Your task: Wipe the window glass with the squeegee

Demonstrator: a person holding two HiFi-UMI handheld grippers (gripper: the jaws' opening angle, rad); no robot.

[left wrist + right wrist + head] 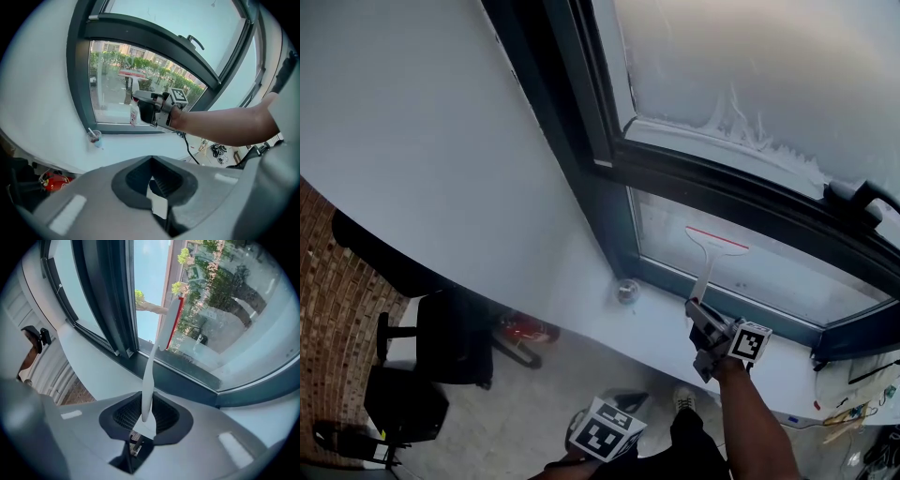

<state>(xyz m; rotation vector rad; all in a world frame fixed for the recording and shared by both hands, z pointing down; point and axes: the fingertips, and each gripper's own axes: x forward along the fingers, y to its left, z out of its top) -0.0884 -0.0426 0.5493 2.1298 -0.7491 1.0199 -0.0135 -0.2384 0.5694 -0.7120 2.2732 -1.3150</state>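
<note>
The squeegee (712, 253) has a white handle and a red-edged blade lying against the lower window glass (797, 277), near its top. My right gripper (697, 311) is shut on the handle's lower end, just above the white sill. In the right gripper view the handle (147, 380) rises from between the jaws to the blade (172, 324) on the glass. My left gripper (614, 419) hangs low by my body, away from the window, shut with nothing held (157, 197). The left gripper view takes in the right gripper (149, 108) at the pane.
A small cup with a straw (627, 292) stands on the sill (656, 328) left of the squeegee. The upper pane is foamy, with a black window handle (860, 197) at its right. A red extinguisher (525, 330) and black chair (441, 342) sit below.
</note>
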